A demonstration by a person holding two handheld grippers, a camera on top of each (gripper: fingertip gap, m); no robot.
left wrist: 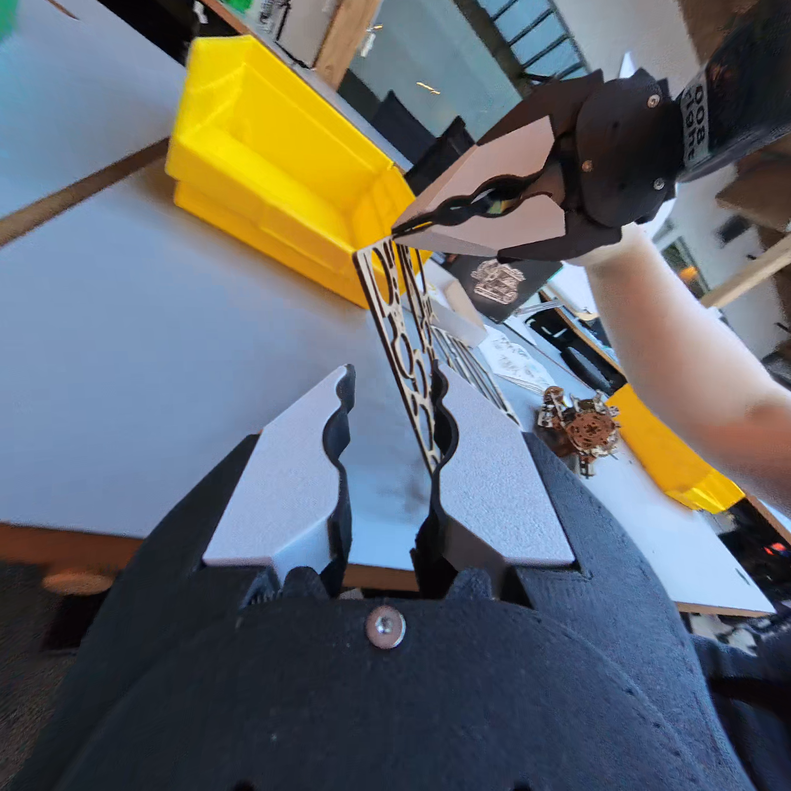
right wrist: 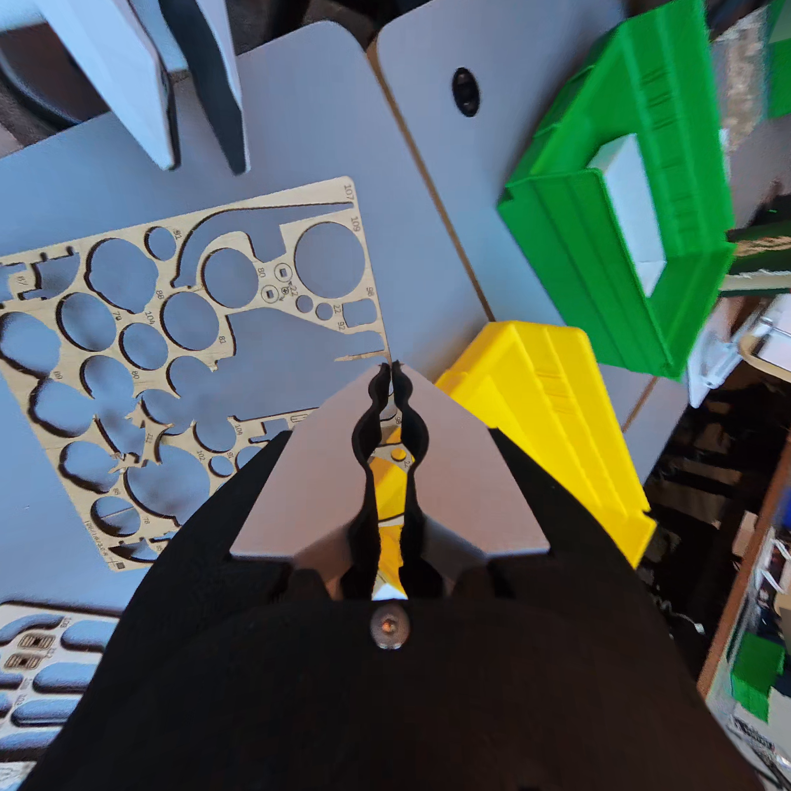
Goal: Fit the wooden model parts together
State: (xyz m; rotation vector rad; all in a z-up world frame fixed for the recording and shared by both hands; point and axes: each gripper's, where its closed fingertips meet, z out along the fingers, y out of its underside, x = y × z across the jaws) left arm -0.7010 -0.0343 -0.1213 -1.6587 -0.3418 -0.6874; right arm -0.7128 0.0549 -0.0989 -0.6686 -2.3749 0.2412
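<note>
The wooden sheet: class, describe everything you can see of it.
The wooden sheet is a thin, pale plywood panel with dark-edged holes where round and curved parts were removed, and small engraved markings. The right gripper is shut on one corner, holding it above the grey table. The open left gripper does not hold it.

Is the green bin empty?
No, the green bin has a white box sitting inside it, seen in the right wrist view.
</note>
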